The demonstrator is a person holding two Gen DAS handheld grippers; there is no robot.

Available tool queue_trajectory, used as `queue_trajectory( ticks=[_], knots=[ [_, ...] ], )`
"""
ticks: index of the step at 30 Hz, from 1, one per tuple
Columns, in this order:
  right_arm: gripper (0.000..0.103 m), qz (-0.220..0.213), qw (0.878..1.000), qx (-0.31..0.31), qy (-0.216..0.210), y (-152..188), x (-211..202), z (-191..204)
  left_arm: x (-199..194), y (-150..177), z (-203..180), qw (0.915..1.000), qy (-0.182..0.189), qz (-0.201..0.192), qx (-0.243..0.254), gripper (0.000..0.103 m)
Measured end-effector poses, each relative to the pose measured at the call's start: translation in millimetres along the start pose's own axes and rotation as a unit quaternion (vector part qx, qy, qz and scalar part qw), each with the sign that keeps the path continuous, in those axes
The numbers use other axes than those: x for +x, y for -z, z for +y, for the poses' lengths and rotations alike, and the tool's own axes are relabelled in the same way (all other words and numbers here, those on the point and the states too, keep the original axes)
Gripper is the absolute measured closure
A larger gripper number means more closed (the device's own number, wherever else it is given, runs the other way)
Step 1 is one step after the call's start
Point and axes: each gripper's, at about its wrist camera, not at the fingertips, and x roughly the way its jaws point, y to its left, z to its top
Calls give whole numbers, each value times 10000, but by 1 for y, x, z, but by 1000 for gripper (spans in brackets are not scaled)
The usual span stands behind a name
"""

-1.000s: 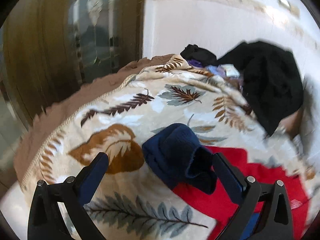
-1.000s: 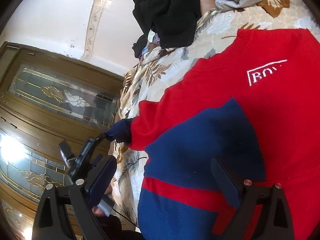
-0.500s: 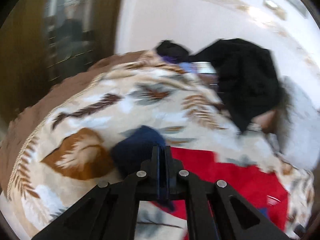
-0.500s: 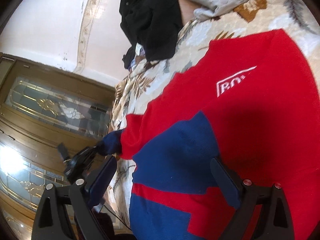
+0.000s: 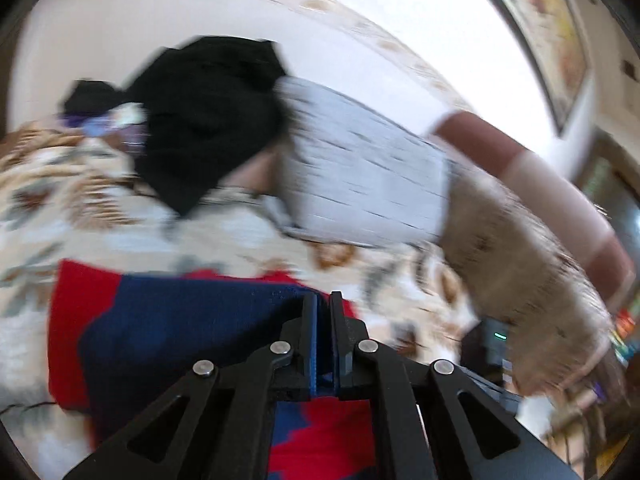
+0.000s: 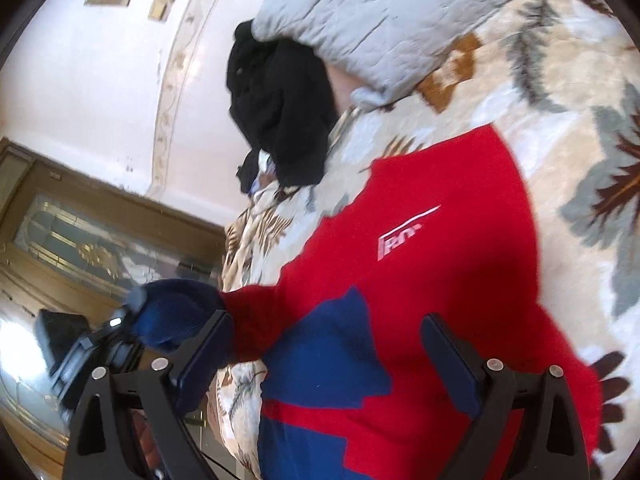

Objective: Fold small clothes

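Nearest in the left wrist view, the left gripper (image 5: 323, 312) has its jaws pressed together on the navy cuff of the sweater's sleeve, a sliver of blue cloth showing between them. In the right wrist view the right gripper (image 6: 326, 354) hangs over the sweater (image 6: 448, 280) with its jaws wide apart and nothing between them; the left gripper shows at lower left, holding the sleeve end (image 6: 176, 314) lifted off the bed's edge. The red and navy sweater lies spread flat on the leaf-patterned blanket (image 6: 580, 128), white lettering on its chest. Farther back a pile of black clothes (image 6: 280, 112) sits on the blanket, touching a grey quilted cover (image 6: 380, 16). Behind them stands the white wall (image 6: 100, 80) with a wooden door (image 6: 60, 248).
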Motion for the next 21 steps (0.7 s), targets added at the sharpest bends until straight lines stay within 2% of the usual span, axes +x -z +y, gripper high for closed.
queue_trajectory(
  ticks=[1, 2, 4, 7, 9, 13, 16, 18, 19, 20, 21],
  knots=[
    [7, -49, 10000, 22, 22, -3, -5, -3, 2, 0, -6, 9999, 64, 8, 96, 82],
    [7, -78, 10000, 52, 13, -5, -9, -6, 0, 0, -7, 9999, 12, -58, 116, 59],
    [7, -57, 9998, 157, -122, -8, -15, -11, -7, -1, 3, 9987, -374, -345, -32, 34],
    [7, 21, 9993, 335, -188, -10, -11, -18, -16, -5, 33, 9958, -705, -502, -308, 33],
    [7, 184, 9990, 402, -115, -11, -2, -21, -17, -4, 55, 9919, -1080, -498, -455, 33],
    [7, 630, 9968, 403, 296, -6, 26, -25, -13, 4, 107, 9809, -1735, -261, -835, 33],
    [8, 1010, 9931, 265, 530, 2, 50, -27, -6, 9, 137, 9725, -2025, -112, -1144, 33],
    [15, 1039, 9915, 25, 780, 6, 57, -21, -9, 15, 155, 9677, -2142, -65, -1326, 33],
    [29, 1064, 9903, -151, 882, 7, 59, -17, -11, 19, 164, 9648, -2217, -48, -1412, 33],
    [58, 1120, 9885, -312, 965, 10, 62, -13, -13, 20, 169, 9631, -2260, -32, -1460, 33],
    [78, 1251, 9851, -488, 1077, 13, 68, -8, -12, 21, 174, 9617, -2287, -13, -1510, 33]
  ],
)
